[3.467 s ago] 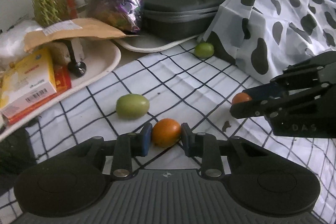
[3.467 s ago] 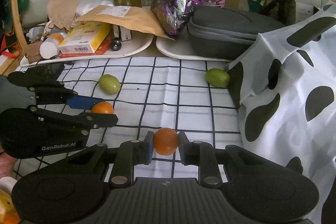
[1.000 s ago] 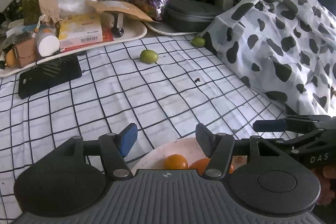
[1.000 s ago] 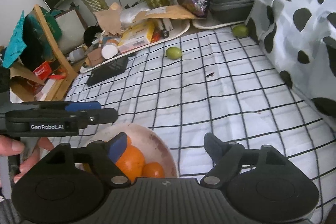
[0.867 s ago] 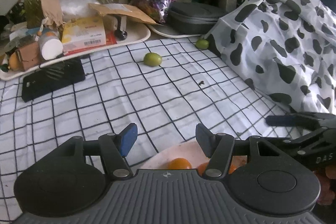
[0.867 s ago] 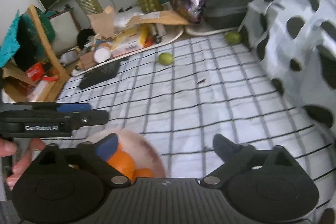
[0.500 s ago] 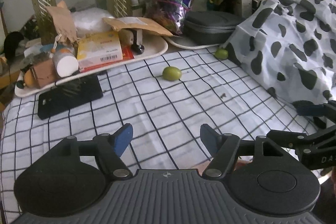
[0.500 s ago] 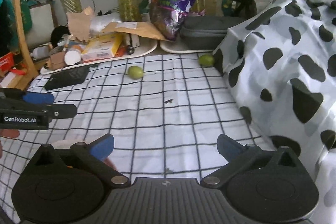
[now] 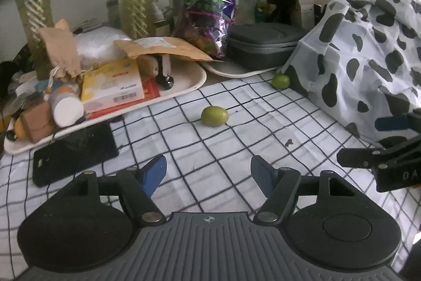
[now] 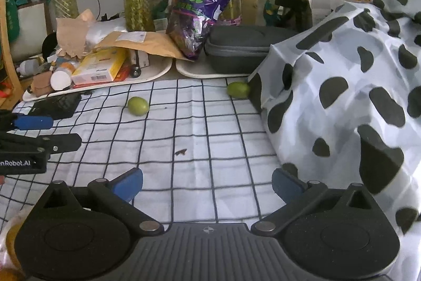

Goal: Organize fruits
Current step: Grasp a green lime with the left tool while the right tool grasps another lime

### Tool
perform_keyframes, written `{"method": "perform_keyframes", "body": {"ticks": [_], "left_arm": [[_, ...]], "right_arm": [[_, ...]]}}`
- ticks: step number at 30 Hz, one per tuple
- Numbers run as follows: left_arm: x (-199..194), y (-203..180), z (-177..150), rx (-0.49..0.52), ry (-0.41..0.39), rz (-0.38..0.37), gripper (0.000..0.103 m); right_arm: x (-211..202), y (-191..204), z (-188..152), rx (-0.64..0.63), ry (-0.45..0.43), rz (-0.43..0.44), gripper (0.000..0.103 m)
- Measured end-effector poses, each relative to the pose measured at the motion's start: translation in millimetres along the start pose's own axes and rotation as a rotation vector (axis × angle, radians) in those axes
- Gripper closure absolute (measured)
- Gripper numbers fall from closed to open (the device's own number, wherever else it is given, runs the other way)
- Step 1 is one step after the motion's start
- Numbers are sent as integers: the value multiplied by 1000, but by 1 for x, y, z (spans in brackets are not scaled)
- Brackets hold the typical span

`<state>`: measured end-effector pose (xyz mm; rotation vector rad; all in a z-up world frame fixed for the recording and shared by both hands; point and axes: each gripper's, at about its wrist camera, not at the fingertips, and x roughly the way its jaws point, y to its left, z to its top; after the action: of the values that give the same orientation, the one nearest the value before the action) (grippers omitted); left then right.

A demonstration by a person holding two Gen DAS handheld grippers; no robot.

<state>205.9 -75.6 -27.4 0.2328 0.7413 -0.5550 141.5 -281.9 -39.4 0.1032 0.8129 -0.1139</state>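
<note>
Both tongs are empty and spread: the left tongs (image 9: 208, 174) stand apart with only checked cloth between the blue pads, and the right tongs (image 10: 208, 185) gape wider, also over bare cloth. Two green fruits wait ahead. The near fruit (image 9: 214, 116) lies alone on the cloth (image 9: 184, 149), in front of the cluttered tray (image 9: 194, 82); the far fruit (image 10: 238, 89) sits against the foot of the cow-print cover (image 10: 342, 96). The step in hand looks to be reaching out for these, one per tool. For the near fruit, the left tongs would do best to come in low with a pad on either side of its widest part and close gently, since a smooth oval fruit is apt to squirt out or roll on cloth. The far fruit is harder: the cover touches it on one side, so the pad nearest the cover risks snagging the fabric; approaching from the open side and drawing the fruit clear first seems wiser. The tools should be kept apart so they do not cross. The surface is a white cloth with a black grid, slightly creased, with a small dark crumb (image 10: 181, 152) on it and a black phone (image 9: 75, 149) at the left. Behind stand vases of greenery, a purple foil bag (image 10: 202, 9), a grey case (image 10: 244, 49) and loose boxes, lit softly by daylight.
</note>
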Motion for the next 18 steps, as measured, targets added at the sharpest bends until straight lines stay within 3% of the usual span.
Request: {"method": "perform_keyframes", "body": {"ticks": [9, 18], "left_arm": [[39, 3, 8, 39, -5, 31, 34], [72, 4, 19, 63, -25, -6, 34]], "right_arm": [[27, -8, 20, -14, 0, -17, 0], [57, -12, 43, -37, -4, -34, 0]]}}
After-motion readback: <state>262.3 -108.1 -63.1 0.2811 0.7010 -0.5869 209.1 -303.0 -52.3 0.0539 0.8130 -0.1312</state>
